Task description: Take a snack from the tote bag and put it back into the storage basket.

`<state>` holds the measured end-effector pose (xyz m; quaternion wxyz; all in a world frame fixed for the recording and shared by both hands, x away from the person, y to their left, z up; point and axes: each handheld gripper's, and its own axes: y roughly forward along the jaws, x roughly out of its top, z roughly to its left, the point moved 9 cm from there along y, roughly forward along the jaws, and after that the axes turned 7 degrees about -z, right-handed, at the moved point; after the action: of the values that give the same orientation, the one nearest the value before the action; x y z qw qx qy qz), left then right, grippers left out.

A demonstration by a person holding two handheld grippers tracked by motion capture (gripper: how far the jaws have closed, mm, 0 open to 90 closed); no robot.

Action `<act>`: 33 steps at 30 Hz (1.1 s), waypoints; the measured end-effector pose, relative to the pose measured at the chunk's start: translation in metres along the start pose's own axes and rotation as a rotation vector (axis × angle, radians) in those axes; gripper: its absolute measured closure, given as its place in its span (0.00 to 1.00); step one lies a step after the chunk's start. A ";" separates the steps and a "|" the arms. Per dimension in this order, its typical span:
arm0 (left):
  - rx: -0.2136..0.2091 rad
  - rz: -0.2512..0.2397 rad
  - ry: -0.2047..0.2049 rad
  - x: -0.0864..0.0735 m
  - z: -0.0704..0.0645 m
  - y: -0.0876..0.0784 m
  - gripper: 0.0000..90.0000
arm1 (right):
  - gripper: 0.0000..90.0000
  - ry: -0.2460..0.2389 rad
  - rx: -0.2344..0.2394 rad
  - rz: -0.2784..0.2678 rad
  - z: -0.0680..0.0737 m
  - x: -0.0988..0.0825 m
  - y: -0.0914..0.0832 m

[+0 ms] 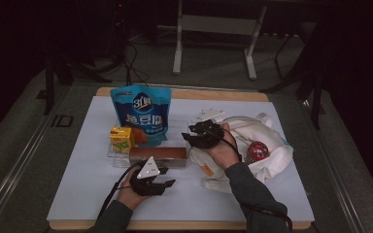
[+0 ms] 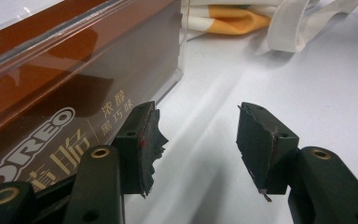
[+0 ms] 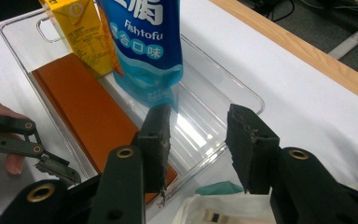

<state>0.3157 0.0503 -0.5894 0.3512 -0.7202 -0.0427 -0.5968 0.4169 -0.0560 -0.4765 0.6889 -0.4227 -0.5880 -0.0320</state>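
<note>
A clear plastic tray (image 1: pixel 110 154) in the middle of the white table holds a blue Fishtofu pouch (image 1: pixel 142 114), a yellow drink carton (image 1: pixel 121 138) and a flat brown Oreo box (image 1: pixel 158 154). My left gripper (image 1: pixel 167 177) lies low in front of the box. In the left gripper view it (image 2: pixel 198 140) is open over bare table, with the Oreo box (image 2: pixel 51 93) just to its left. My right gripper (image 1: pixel 187 133) hovers at the tray's right end. In the right gripper view it (image 3: pixel 198 140) is open and empty above the tray's rim (image 3: pixel 247 93), with the pouch (image 3: pixel 144 46) beyond.
A white cloth bag (image 1: pixel 272 145) lies right of the tray, with a red round item (image 1: pixel 257 150) in its mouth and an orange patch (image 1: pixel 207 170) at its near edge. The table's wooden back edge (image 1: pixel 213 94) runs behind. Dark floor and desk legs lie beyond.
</note>
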 end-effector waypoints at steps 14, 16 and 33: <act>0.000 -0.003 -0.001 0.000 0.000 0.000 0.53 | 0.64 0.020 -0.036 0.002 -0.012 -0.003 -0.015; 0.000 -0.002 0.000 0.000 0.000 0.000 0.53 | 0.65 0.019 -0.042 0.002 -0.015 -0.005 -0.020; 0.000 -0.002 0.000 0.000 0.000 0.000 0.53 | 0.64 0.034 -0.083 0.024 -0.037 -0.017 -0.044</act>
<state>0.3159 0.0506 -0.5892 0.3505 -0.7203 -0.0435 -0.5970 0.4165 -0.1148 -0.4647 0.6812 -0.4570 -0.5693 -0.0554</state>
